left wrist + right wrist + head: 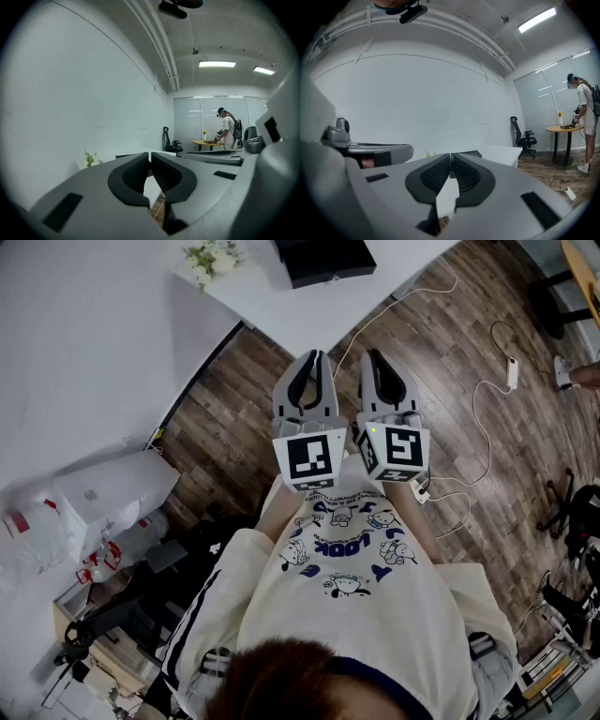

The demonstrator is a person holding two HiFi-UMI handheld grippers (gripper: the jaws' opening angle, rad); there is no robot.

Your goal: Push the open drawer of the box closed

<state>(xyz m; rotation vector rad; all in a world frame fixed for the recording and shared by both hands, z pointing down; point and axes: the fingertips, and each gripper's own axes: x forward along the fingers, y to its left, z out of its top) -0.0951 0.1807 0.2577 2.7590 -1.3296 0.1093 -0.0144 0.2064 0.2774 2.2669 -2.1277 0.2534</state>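
Observation:
The black box (323, 259) sits on the white table (272, 310) at the top of the head view; I cannot tell from here how its drawer stands. Both grippers are held close to the person's chest, pointing toward the table and well short of it. My left gripper (312, 360) is shut with nothing in it, its tips meeting (150, 154). My right gripper (377, 360) beside it is also shut and empty (450, 155). Only a dark sliver of the box (471, 153) shows past the right jaws.
White flowers (212, 256) stand on the table left of the box. Cables and a power strip (512, 372) lie on the wood floor to the right. A white appliance (117, 488) and clutter fill the left. Another person (228, 129) stands at a far round table, near an office chair (524, 136).

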